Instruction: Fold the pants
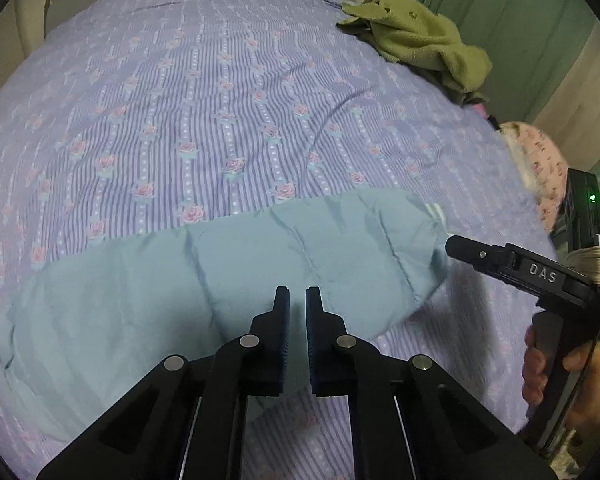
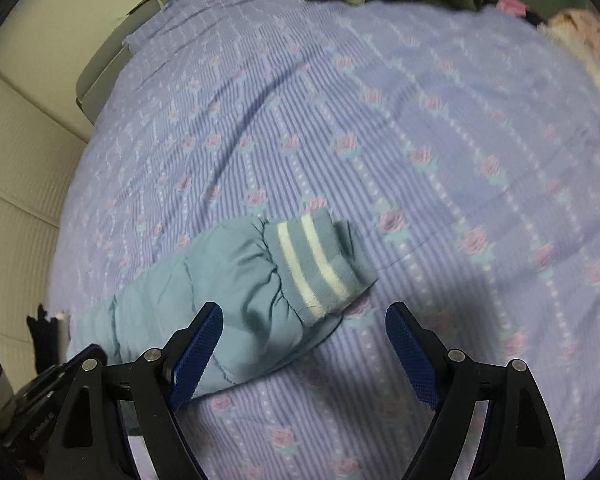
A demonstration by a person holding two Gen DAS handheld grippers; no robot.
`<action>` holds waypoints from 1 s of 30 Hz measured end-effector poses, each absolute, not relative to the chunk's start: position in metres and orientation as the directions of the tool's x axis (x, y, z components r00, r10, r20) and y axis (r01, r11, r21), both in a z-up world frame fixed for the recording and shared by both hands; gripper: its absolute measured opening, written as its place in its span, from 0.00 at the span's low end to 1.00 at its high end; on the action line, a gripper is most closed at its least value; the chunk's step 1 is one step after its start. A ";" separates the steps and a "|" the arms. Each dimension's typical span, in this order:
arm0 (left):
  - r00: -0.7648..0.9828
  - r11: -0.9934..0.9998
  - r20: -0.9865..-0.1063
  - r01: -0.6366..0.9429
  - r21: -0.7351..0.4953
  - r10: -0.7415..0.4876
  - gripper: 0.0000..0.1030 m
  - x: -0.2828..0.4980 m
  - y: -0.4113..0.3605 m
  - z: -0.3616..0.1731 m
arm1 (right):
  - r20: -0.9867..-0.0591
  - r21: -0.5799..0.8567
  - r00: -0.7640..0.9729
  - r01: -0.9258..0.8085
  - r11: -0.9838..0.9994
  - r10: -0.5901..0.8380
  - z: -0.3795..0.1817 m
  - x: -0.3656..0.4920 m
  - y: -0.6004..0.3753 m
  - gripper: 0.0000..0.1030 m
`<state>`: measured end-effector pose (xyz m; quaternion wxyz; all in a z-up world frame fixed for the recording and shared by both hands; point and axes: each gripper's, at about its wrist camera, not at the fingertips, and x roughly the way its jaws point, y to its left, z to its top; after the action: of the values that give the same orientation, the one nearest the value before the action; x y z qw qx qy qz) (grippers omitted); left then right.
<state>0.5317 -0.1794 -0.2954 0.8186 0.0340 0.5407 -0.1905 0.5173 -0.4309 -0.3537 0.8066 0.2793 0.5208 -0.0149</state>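
Light blue padded pants (image 1: 260, 272) lie stretched across the near part of the flowered purple bedspread (image 1: 220, 100). My left gripper (image 1: 297, 296) hovers over their middle, jaws drawn to a narrow slit with no fabric visibly pinched. In the right wrist view a pant leg (image 2: 228, 280) ends in a ribbed cuff (image 2: 320, 264) with two white stripes. My right gripper (image 2: 304, 310) stands wide open just above that cuff, its left finger over the leg. One finger (image 1: 480, 256) of the right gripper also shows by the cuff end in the left wrist view.
An olive green garment (image 1: 416, 36) is bunched at the bed's far right corner. A pink patterned cloth (image 1: 540, 160) lies on the right edge. A hand (image 1: 568, 368) holds the right gripper's handle. A pale padded wall (image 2: 16, 184) runs along the bed's left side.
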 end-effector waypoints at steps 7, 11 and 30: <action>0.302 0.923 -0.947 0.384 0.017 -0.109 0.02 0.537 -0.186 -0.345 | -0.842 0.494 0.407 0.316 0.810 0.355 -0.392 0.530 -0.426 0.82; 0.276 0.938 -0.960 0.343 0.052 -0.048 0.02 0.545 -0.170 -0.366 | -0.834 0.514 0.389 0.292 0.807 0.390 -0.404 0.538 -0.420 0.82; 0.215 0.957 -0.975 0.290 0.014 -0.051 0.04 0.560 -0.156 -0.387 | -0.801 0.564 0.421 0.293 0.772 0.426 -0.384 0.548 -0.402 0.41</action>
<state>0.5597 -0.1556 -0.3873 0.7733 0.0968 0.6169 -0.1100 0.5478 -0.4022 -0.3838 0.7734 0.3351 0.5363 0.0430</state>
